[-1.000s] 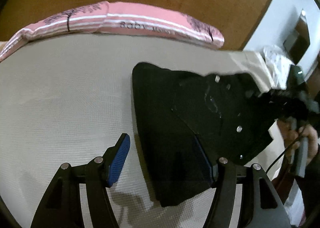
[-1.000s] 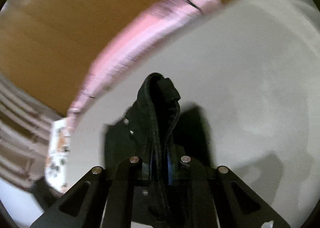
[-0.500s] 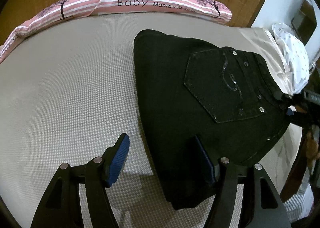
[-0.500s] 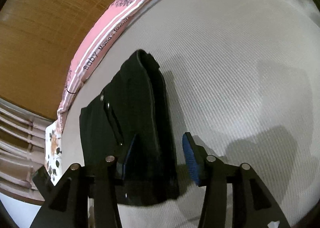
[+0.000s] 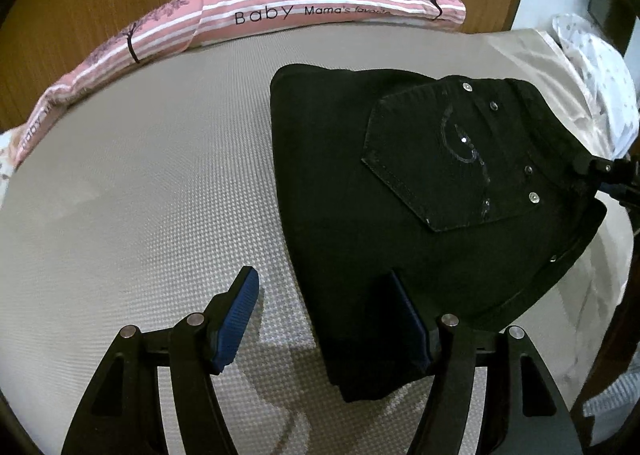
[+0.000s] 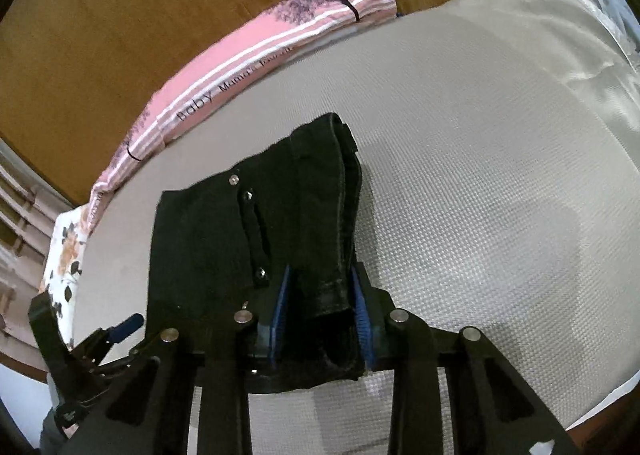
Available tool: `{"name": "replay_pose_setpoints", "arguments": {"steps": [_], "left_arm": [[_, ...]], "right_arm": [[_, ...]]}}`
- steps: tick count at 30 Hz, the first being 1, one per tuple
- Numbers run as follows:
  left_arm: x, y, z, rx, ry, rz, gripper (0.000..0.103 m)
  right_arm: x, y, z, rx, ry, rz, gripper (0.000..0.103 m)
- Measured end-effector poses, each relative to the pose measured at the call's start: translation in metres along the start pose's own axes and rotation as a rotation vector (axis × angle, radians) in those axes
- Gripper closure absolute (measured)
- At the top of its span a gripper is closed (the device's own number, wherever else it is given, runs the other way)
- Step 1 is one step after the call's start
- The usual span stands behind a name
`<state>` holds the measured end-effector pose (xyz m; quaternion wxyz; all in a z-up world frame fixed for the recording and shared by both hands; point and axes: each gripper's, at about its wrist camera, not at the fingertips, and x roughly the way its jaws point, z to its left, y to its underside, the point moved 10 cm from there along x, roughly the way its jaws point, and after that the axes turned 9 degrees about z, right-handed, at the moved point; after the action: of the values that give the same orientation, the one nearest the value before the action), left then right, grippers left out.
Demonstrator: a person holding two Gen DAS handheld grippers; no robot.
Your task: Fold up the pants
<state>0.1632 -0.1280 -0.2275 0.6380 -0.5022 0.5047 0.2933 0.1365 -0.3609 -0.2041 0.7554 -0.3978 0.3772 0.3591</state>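
Left wrist view: the black pants [image 5: 400,215] lie folded on the beige bed [image 5: 140,195], filling the right half of the frame, long axis running from lower centre up toward the pink pillow [image 5: 280,11], back pocket facing up; the left gripper [image 5: 324,315] has its jaws spread wide, nothing between them. Right wrist view: the right gripper [image 6: 320,303] has its jaws pinching a thick folded edge of the pants at lower centre, the fabric stretching away to the upper left.

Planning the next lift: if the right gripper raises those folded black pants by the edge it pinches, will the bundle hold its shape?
Probably not. The black pants look like thick denim in several layers, so they would likely sag and unfold from the right gripper. They seem fairly heavy. The open left gripper supports nothing.
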Motion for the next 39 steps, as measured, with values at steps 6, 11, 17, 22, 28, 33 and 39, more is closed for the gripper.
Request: {"name": "replay_pose_setpoints", "arguments": {"steps": [6, 11, 17, 22, 28, 33, 39], "left_arm": [[0.000, 0.001, 0.000, -0.005, -0.011, 0.012, 0.036], [-0.003, 0.003, -0.001, 0.006, -0.018, 0.018, 0.036], [-0.008, 0.008, -0.002, 0.034, -0.038, 0.019, 0.036], [-0.007, 0.014, -0.006, 0.099, -0.098, 0.022, 0.036], [-0.004, 0.017, -0.009, 0.136, -0.140, 0.008, 0.036], [-0.005, 0.019, -0.010, 0.123, -0.133, 0.003, 0.036], [-0.006, 0.017, -0.010, 0.118, -0.124, 0.001, 0.036]], "right_arm": [[0.003, 0.003, -0.011, 0.067, -0.016, 0.017, 0.084], [-0.014, 0.004, -0.003, 0.052, -0.003, -0.023, 0.088], [-0.035, 0.007, 0.005, 0.040, -0.017, -0.056, 0.089], [-0.022, 0.021, -0.008, 0.056, 0.028, -0.024, 0.089], [-0.002, 0.032, -0.027, 0.121, -0.002, 0.008, 0.089], [-0.002, 0.034, -0.027, 0.115, 0.003, 0.001, 0.088], [-0.004, 0.036, -0.029, 0.151, -0.017, -0.006, 0.078]]}}
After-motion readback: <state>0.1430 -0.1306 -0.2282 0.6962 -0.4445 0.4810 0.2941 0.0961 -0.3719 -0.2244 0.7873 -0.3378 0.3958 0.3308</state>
